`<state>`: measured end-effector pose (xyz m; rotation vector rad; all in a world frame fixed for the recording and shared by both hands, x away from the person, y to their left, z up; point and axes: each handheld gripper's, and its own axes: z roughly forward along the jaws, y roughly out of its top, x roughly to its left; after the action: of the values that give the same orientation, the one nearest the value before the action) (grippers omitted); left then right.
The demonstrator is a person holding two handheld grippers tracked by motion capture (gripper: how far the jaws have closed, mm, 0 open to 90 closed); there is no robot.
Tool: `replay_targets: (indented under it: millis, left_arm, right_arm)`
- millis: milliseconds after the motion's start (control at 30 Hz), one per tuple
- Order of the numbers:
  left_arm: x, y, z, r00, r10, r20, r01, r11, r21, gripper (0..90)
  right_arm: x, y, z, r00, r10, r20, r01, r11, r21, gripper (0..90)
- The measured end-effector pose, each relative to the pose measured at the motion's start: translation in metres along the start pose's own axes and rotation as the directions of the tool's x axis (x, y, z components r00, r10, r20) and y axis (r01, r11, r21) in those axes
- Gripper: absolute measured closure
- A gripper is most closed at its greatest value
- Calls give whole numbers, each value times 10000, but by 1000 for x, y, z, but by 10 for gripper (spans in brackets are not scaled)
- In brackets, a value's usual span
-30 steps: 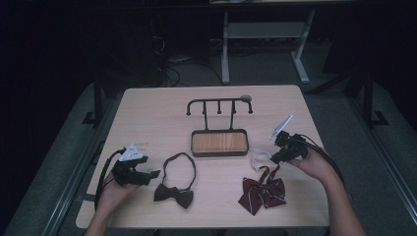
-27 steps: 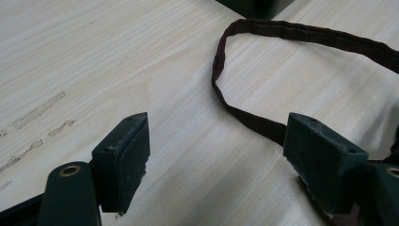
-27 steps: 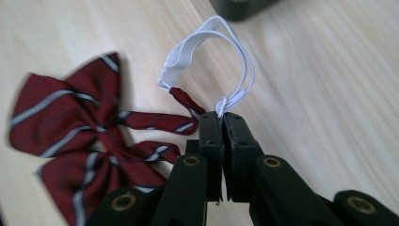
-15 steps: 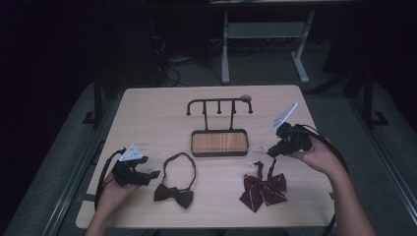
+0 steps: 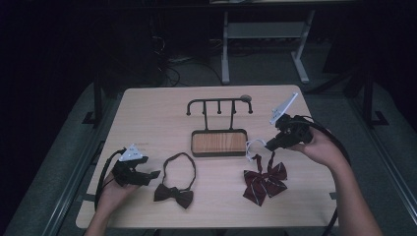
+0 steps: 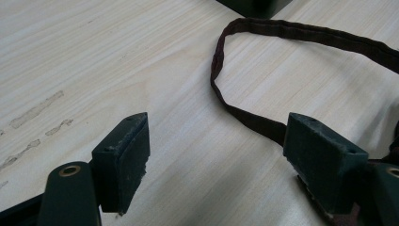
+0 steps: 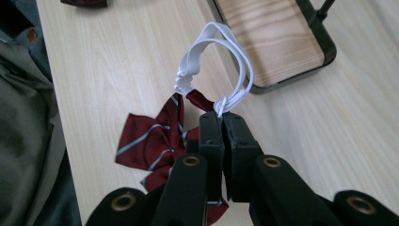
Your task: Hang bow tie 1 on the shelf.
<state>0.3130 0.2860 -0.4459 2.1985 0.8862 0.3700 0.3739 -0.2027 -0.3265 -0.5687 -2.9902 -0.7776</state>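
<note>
White elastic loop [image 7: 214, 63] sits clamped at the very tips of my right gripper [image 7: 221, 117], so the striped bow tie [image 7: 155, 139] may slip free.

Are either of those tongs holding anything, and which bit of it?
The right tongs grip the striped red bow tie by its white elastic loop. The left tongs hold nothing.

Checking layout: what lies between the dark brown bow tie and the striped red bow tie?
Bare light wood table between dark brown bow tie and striped red bow tie, in the high view.
</note>
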Motion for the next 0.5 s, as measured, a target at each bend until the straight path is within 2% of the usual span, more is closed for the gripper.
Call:
replay_targets:
  millis: [500]
  left_arm:
    - [0, 0, 0, 10000, -4, 17, 4, 10000, -8, 232]
  right_arm:
    - [0, 29, -24, 9985, -292, 457, 294, 9996, -49, 865]
